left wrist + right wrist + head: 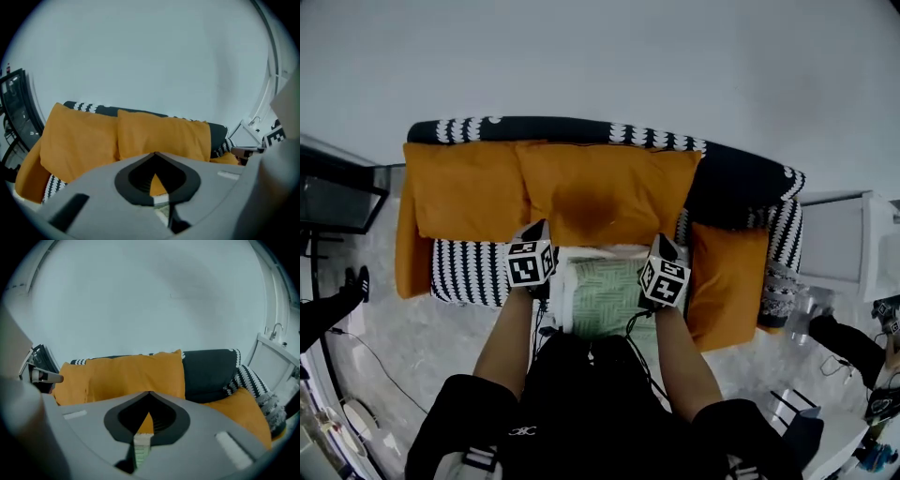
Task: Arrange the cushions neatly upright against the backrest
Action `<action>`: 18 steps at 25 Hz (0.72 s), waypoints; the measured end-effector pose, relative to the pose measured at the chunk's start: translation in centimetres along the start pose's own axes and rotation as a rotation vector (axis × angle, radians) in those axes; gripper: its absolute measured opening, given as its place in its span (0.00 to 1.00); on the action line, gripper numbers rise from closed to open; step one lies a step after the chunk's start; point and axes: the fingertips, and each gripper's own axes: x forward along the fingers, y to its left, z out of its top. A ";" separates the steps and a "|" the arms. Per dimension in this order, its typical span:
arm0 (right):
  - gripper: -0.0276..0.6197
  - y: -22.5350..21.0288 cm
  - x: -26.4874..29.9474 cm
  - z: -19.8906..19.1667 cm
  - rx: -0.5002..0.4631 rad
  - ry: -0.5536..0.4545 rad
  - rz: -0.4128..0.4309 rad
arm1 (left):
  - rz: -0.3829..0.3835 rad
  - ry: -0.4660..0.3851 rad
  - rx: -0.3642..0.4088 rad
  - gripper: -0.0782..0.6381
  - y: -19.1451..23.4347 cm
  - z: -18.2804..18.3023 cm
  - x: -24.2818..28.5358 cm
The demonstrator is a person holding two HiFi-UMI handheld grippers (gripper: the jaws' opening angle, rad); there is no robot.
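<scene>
**A:** What do the two claws hold?

**B:** Each is closed on the top edge of a green cushion (605,298). The left claw (160,199) pinches a strip of its pale fabric, and the right claw (142,441) does the same. The cushion hangs between them in front of the person, over the front of the sofa seat.

**A:** And the sofa?

**B:** The sofa (469,272) is black with white pattern. Two orange cushions, one at the left (464,187) and one in the middle (609,192), stand side by side against the backrest. A third orange cushion (727,281) lies at the right end of the seat, near the armrest. Above it the dark backrest (736,187) is bare.

**A:** How should this step be done well?

**B:** I judge it best to carry the green cushion level, both claws at equal height. Its lower edge should meet the seat first, then the top can tip back against the backrest. The bare stretch at the right looks like the natural spot, though the lying cushion may crowd it. Letting go of both corners together should stop it slumping sideways.
</scene>
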 end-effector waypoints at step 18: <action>0.05 3.4 -21.4 18.1 0.019 -0.355 0.185 | -0.167 -0.330 0.110 0.12 -20.6 15.5 -16.7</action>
